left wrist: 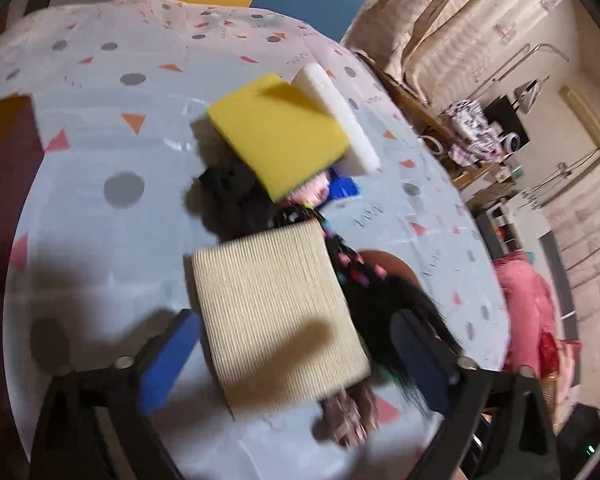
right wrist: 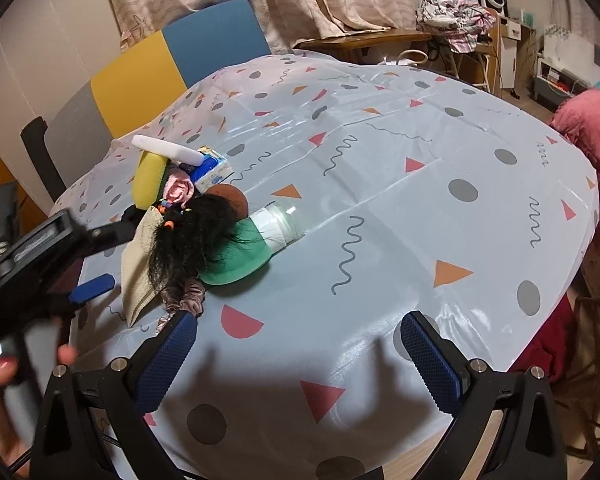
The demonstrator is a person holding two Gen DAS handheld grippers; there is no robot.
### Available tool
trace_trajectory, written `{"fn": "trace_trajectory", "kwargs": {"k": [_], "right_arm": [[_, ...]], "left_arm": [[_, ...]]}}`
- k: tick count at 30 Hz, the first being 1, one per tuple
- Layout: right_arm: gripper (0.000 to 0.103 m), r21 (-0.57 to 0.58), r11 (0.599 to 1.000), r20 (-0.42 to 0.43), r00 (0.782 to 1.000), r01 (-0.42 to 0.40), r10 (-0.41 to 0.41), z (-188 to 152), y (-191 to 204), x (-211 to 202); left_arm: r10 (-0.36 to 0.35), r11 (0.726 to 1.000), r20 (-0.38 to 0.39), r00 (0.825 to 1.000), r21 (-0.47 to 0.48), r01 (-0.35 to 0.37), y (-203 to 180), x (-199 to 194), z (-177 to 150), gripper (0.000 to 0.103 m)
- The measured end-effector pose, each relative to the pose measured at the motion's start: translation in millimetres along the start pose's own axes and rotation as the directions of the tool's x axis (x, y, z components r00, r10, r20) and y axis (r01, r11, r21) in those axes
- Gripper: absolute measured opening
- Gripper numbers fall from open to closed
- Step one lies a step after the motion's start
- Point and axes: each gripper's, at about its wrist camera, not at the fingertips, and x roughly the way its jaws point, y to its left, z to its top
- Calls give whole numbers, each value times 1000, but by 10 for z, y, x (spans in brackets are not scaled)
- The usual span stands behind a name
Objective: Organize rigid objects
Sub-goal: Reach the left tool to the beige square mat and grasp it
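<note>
Objects for sorting lie in one heap on the left part of the table, which is covered with a pale blue tablecloth (right wrist: 380, 160) printed with triangles, dots and wavy lines.

In the left wrist view, the left gripper (left wrist: 296, 356) has its two blue-padded fingers spread wide apart, and they hold nothing. A beige ribbed pad (left wrist: 276, 320) lies between them, just ahead of the fingertips; whether a pad touches it I cannot tell, since the picture is blurred. Beyond the beige pad sits a yellow sponge (left wrist: 280, 136) resting tilted on top of the pile, and a white foam block (left wrist: 336, 120) leans against its right edge. Under the sponge, a pink soft item and a blue packet are partly visible. To the right of the beige pad lies a black hair piece (left wrist: 392, 296) with small coloured clips.

In the right wrist view, the right gripper (right wrist: 300, 356) is also spread apart and holds nothing. It hovers over bare cloth, and the heap lies ahead and to its left. Nearest to its left finger is a dusky pink scrunchie (right wrist: 188, 300). A green cap (right wrist: 240, 256) on a clear bottle (right wrist: 280, 220) lies beside the black hair, with a brown round thing (right wrist: 232, 200) behind.
</note>
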Motion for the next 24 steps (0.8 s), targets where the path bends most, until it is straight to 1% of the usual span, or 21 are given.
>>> {"fn": "trace_trajectory", "kwargs": {"k": [3, 5, 7, 10, 12, 14, 15, 19, 20, 24], "right_arm": [[103, 11, 1000, -10, 1000, -2, 2, -3, -34, 29], [103, 13, 1000, -19, 1000, -1, 2, -8, -41, 50], [103, 13, 1000, -21, 1000, -2, 2, -13, -38, 57], [103, 8, 1000, -20, 1000, -2, 2, -14, -30, 61], [103, 6, 1000, -20, 1000, -4, 4, -16, -17, 66], [103, 5, 1000, -25, 1000, -9, 9, -21, -3, 77], [103, 6, 1000, -27, 1000, -11, 11, -23, 5, 81], [103, -1, 1000, -31, 999, -18, 18, -41, 58, 84], [103, -3, 1000, -31, 999, -20, 20, -44, 70, 81], [103, -14, 1000, -30, 999, -25, 25, -54, 136, 78]], "left_arm": [[34, 999, -19, 999, 41, -33, -65, 147, 52, 103], [85, 993, -19, 996, 88, -83, -139, 247, 55, 103], [132, 983, -44, 990, 133, -126, -175, 361, 34, 103], [173, 961, -25, 985, 224, -163, -263, 374, -41, 100], [188, 950, 1, 982, 253, -182, -264, 348, -89, 94], [208, 939, 30, 978, 273, -208, -244, 309, -133, 80], [212, 935, 38, 977, 282, -214, -224, 293, -141, 77], [187, 938, 45, 981, 289, -192, -145, 195, -195, 55], [176, 942, 47, 983, 283, -182, -104, 159, -214, 52], [139, 961, 53, 989, 235, -147, 15, 37, -294, 51]]}}
